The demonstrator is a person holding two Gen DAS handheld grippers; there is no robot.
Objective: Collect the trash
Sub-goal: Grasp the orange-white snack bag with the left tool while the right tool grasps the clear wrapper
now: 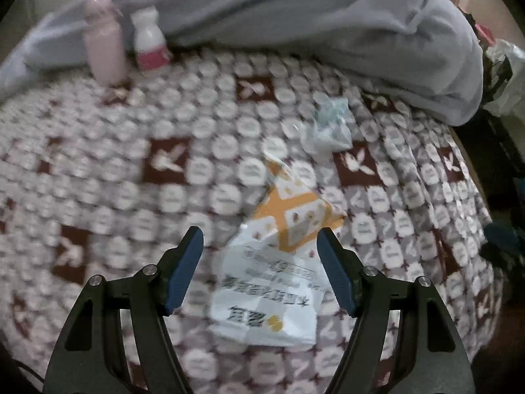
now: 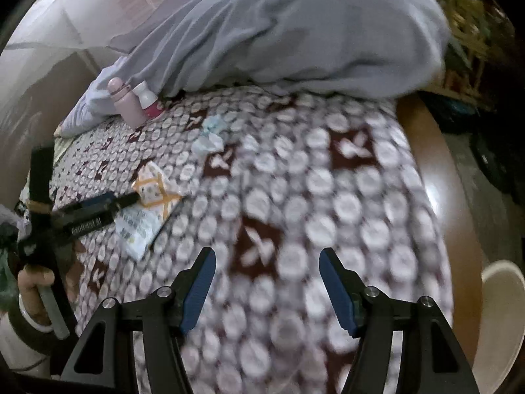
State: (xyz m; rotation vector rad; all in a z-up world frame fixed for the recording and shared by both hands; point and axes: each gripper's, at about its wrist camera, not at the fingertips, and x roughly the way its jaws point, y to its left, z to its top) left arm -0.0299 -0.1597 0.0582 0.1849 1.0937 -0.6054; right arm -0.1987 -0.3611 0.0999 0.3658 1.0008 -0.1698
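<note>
A white and orange snack wrapper (image 1: pixel 279 256) lies on the patterned bed cover (image 1: pixel 131 170). My left gripper (image 1: pixel 261 239) is open, its blue pads on either side of the wrapper's near half, just above it. A crumpled clear wrapper (image 1: pixel 328 128) lies beyond it. In the right wrist view the snack wrapper (image 2: pixel 147 210) is at the left with the left gripper (image 2: pixel 154 210) over it, and the clear wrapper (image 2: pixel 208 138) is farther back. My right gripper (image 2: pixel 267 259) is open and empty above the bed cover (image 2: pixel 328 197).
A pink bottle (image 1: pixel 103 39) and a white bottle with a pink label (image 1: pixel 149 39) stand at the back left, against a grey duvet (image 1: pixel 295 16). The bed's wooden edge (image 2: pixel 439 177) runs along the right. A pale round container (image 2: pixel 502 321) sits low right.
</note>
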